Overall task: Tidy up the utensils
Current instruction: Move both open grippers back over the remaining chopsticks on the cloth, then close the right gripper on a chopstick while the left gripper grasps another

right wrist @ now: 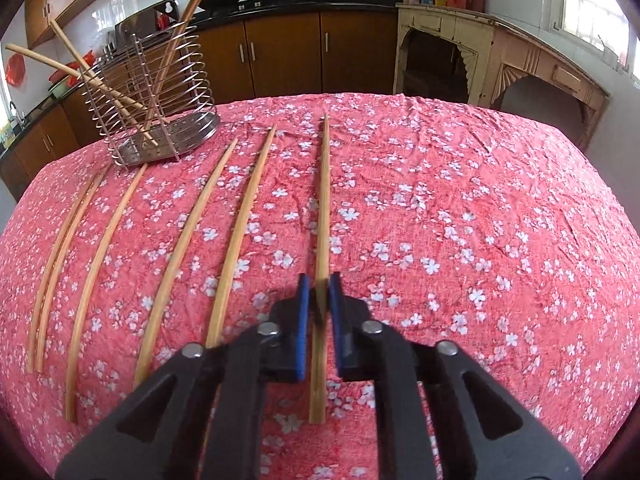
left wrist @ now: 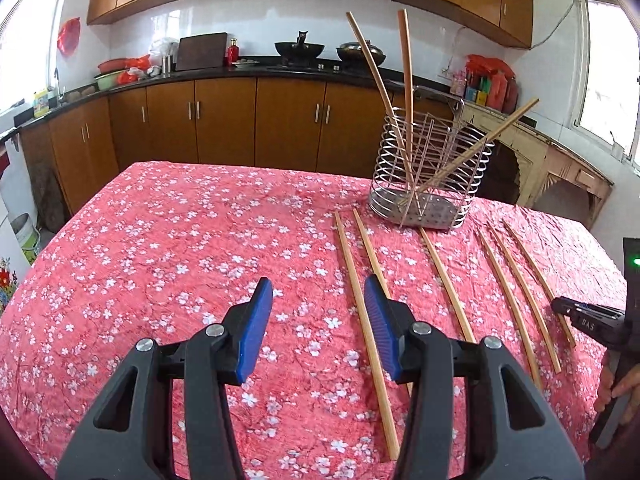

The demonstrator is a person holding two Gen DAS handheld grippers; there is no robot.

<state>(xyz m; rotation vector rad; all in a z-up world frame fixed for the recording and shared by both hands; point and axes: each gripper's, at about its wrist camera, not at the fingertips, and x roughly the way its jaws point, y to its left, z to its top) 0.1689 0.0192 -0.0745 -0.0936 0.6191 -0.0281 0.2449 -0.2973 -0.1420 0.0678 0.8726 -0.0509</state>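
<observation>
Several wooden chopsticks lie in a row on the red floral tablecloth. A wire utensil holder stands at the back with three chopsticks in it; it also shows in the right wrist view. My left gripper is open and empty, hovering over the leftmost chopstick. My right gripper has its pads closed around the rightmost chopstick, which lies along the cloth. In the left wrist view the right gripper shows at the right edge.
The table sits in a kitchen. Brown cabinets and a dark counter with woks run behind it. A cream wooden stand is to the right beyond the table edge.
</observation>
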